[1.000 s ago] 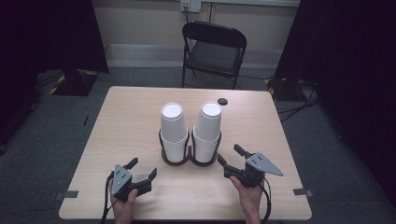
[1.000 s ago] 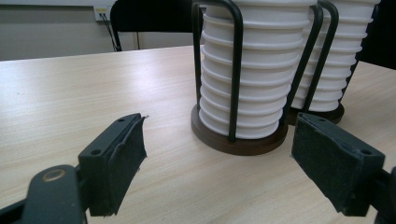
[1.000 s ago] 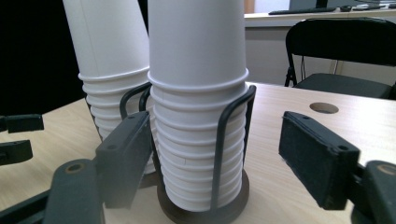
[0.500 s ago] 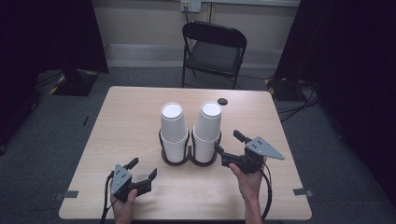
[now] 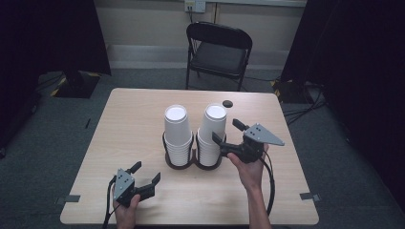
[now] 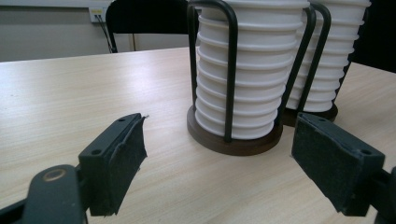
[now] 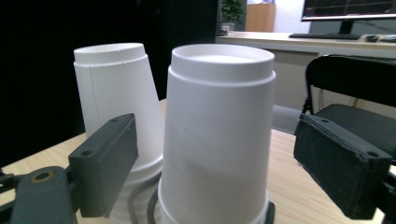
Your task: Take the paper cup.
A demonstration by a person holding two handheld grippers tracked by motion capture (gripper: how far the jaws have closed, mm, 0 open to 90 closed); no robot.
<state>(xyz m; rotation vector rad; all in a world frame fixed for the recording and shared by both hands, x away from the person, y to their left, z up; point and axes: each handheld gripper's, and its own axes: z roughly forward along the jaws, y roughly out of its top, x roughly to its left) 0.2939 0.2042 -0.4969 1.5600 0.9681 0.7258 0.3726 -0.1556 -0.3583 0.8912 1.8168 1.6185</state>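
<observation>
Two stacks of white paper cups stand upside down in a twin wire holder (image 5: 179,164) at the middle of the bench (image 5: 129,124). The left stack (image 5: 177,131) and the right stack (image 5: 211,132) sit side by side, each in its own ring on a dark round base, and their tops lean slightly apart.

The right tool (image 5: 225,132) is held raised above the bench, just right of the right stack, pointing left toward it. Its jaws have just been opening and stand apart. In the right gripper view the top cup (image 7: 217,135) of the right stack rises between the two jaws, with a clear gap on either side; neither pad presses on it. The left stack (image 7: 119,105) shows behind the left jaw in that view.

The left tool (image 5: 145,174) rests low at the near left of the bench, well apart from the holder, pointing toward the far right. Its jaws stand wide open with nothing between them. In the left gripper view the holder's base (image 6: 233,142) and the ribbed rims of the left stack (image 6: 240,79) lie ahead of the jaws, untouched.

A small dark disc (image 5: 228,103) lies on the far side of the bench. A black folding chair (image 5: 217,52) stands beyond the far edge.
</observation>
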